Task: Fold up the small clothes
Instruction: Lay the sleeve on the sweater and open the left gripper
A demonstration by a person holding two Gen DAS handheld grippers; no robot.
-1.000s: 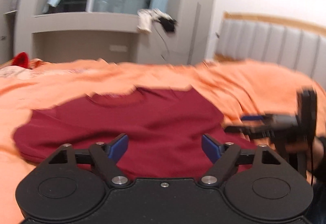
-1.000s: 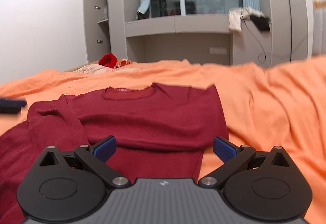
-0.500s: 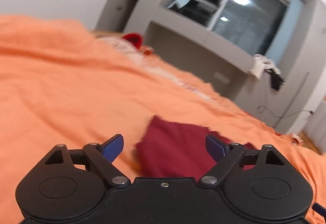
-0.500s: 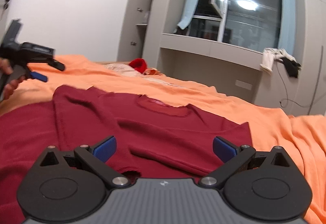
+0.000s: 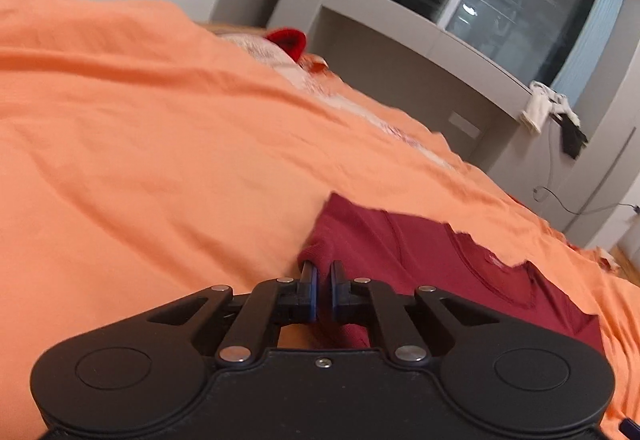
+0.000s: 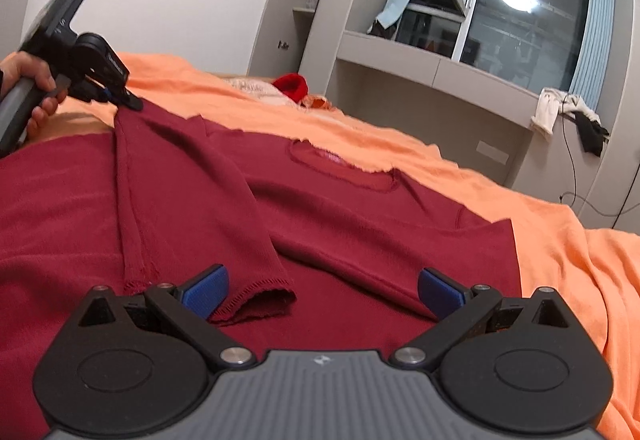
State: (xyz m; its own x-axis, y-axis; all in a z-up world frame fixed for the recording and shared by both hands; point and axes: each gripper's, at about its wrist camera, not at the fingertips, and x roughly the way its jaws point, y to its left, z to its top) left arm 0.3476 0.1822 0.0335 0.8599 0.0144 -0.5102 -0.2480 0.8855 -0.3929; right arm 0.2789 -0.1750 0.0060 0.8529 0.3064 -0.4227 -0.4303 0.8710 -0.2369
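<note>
A dark red long-sleeved top (image 6: 360, 207) lies flat on the orange bedspread (image 6: 560, 240), neck away from me; one sleeve (image 6: 192, 199) is folded across the body. My left gripper (image 5: 323, 276) is shut on the top's left shoulder edge (image 5: 316, 244). In the right wrist view the left gripper (image 6: 120, 97) pinches that corner at the far left. My right gripper (image 6: 320, 290) is open and empty, just above the sleeve cuff (image 6: 256, 300) and the lower body of the top.
A red item (image 6: 292, 85) and pale cloth lie at the far end of the bed. Behind stand a grey wall unit with a window (image 6: 500, 27), clothes hanging on its ledge (image 6: 568, 111), and a cable down the wall.
My left gripper has swung left to the top's shoulder corner and closed on it. My right gripper has stayed open and moved closer over the sleeve cuff.
</note>
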